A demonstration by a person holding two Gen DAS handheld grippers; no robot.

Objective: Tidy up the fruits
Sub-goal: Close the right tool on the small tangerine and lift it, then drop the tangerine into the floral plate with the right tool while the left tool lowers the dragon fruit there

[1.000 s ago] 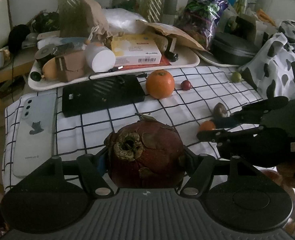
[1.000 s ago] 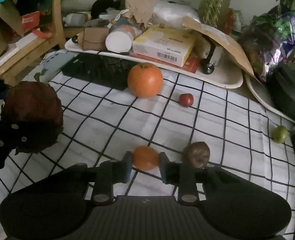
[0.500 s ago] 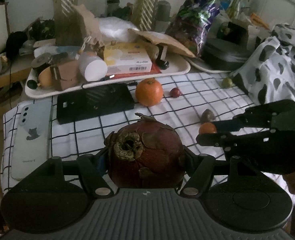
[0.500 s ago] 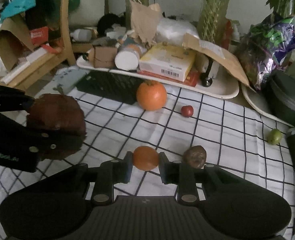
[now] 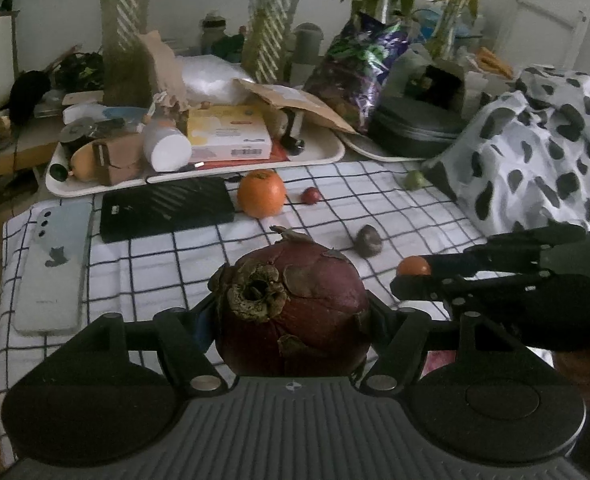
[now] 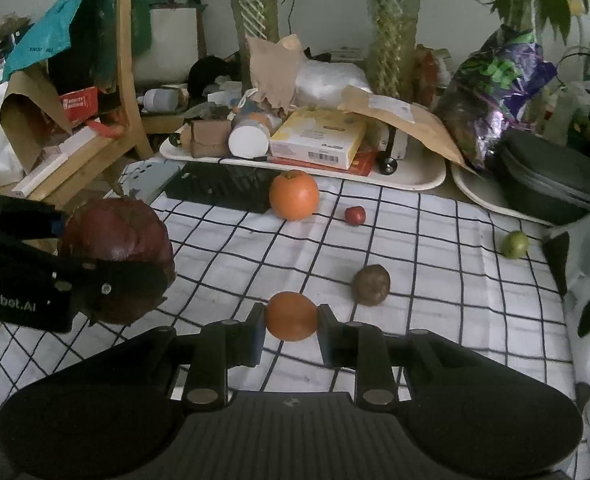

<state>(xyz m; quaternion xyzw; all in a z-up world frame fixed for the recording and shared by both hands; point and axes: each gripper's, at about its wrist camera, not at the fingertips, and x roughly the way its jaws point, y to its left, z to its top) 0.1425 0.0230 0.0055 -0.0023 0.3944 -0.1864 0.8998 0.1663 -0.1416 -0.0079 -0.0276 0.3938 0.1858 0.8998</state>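
Note:
My left gripper (image 5: 293,312) is shut on a large dark red dragon fruit (image 5: 295,308) and holds it above the checked cloth; it also shows in the right wrist view (image 6: 115,264). My right gripper (image 6: 291,318) is shut on a small orange fruit (image 6: 291,316), also seen in the left wrist view (image 5: 413,267). On the cloth lie a big orange (image 6: 293,195), a small red fruit (image 6: 354,215), a brown round fruit (image 6: 371,285) and a green fruit (image 6: 514,244).
A black flat box (image 5: 167,208) and a phone (image 5: 53,266) lie on the cloth's left. A cluttered white tray (image 5: 327,154) stands behind. A spotted cloth (image 5: 535,152) and a dark case (image 5: 415,126) are at the right.
Both grippers have risen and pulled back from the table with their fruits; the fruits on the cloth look smaller and farther away.

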